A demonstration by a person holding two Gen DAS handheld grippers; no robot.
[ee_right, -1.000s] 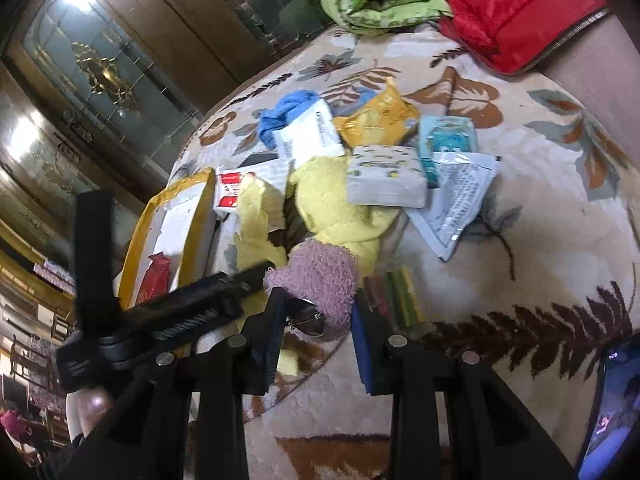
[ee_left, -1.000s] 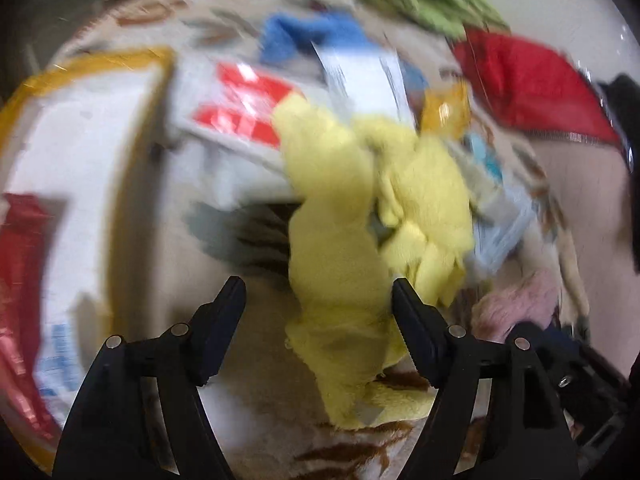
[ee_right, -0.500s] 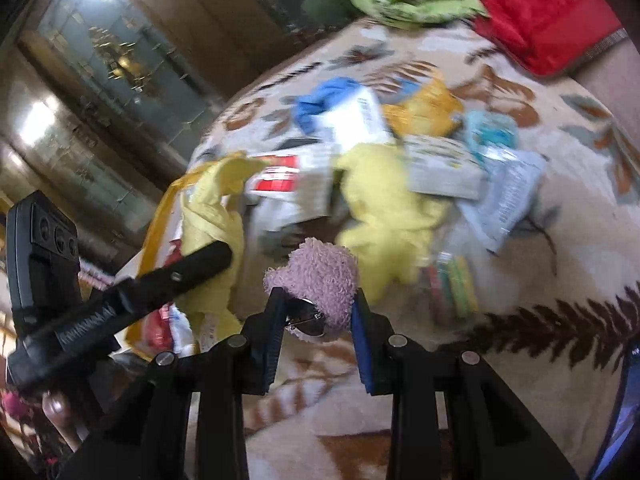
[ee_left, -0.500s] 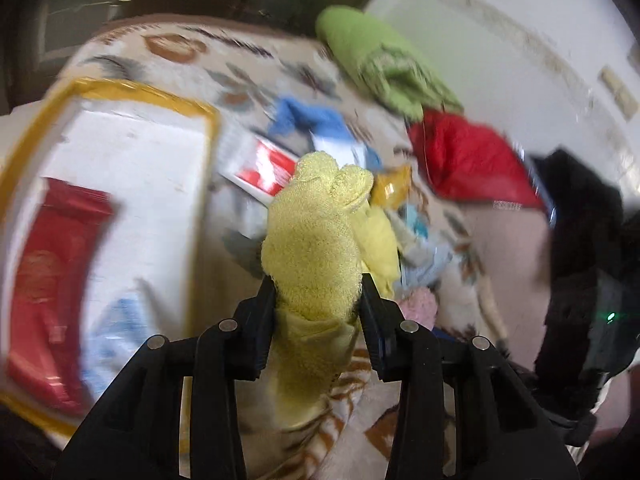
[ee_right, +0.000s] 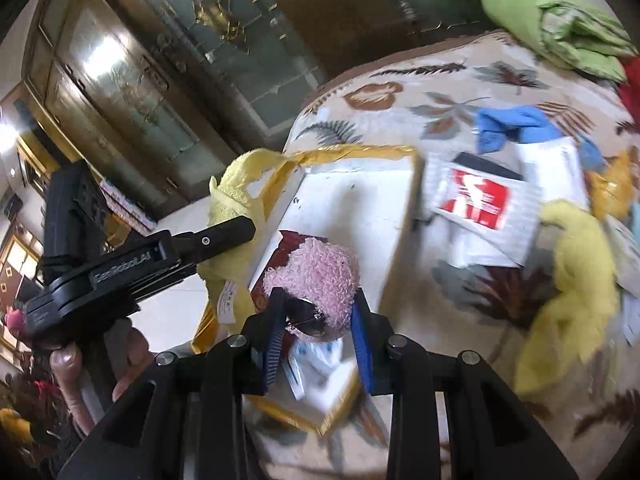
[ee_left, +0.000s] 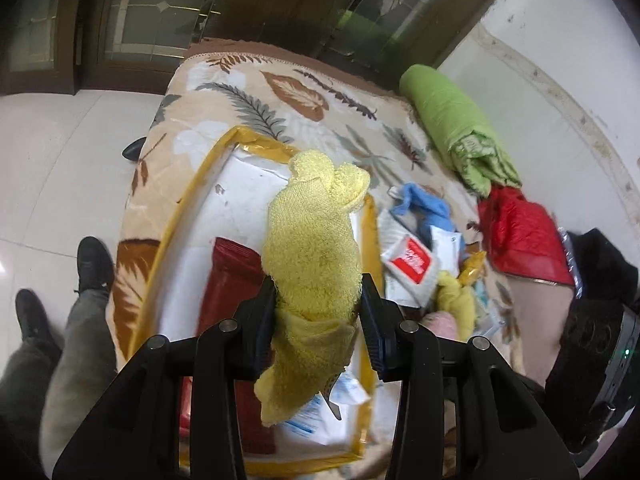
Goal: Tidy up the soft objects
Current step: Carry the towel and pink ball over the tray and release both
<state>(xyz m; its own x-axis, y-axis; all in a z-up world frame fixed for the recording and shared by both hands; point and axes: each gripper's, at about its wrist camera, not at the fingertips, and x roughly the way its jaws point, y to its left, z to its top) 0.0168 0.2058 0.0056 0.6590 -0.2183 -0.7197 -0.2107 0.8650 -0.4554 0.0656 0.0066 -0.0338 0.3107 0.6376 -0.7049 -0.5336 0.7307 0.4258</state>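
My left gripper (ee_left: 319,312) is shut on a yellow towel (ee_left: 312,248), which hangs in the air over the white box with a yellow taped rim (ee_left: 188,220). In the right wrist view that same left gripper (ee_right: 224,236) shows at the left with the yellow towel (ee_right: 232,192) draped from it. My right gripper (ee_right: 316,320) is shut on a fluffy pink soft object (ee_right: 320,276), also above the white box (ee_right: 360,200). A second yellow cloth (ee_right: 576,280) lies on the leaf-patterned blanket (ee_right: 440,88). A blue cloth (ee_right: 516,124) lies further back.
A dark red packet (ee_left: 228,280) and white sachets lie inside the box. A red-and-white pack (ee_right: 476,200) and other packets lie beside it. A green bundle (ee_left: 456,120) and red cushion (ee_left: 520,236) sit at the far side. A person's legs and shoes (ee_left: 92,260) stand left.
The left gripper closed on the yellow towel, lifted it off the pile and carried it left over the box. The right gripper, still holding the pink object, moved left to the box too.
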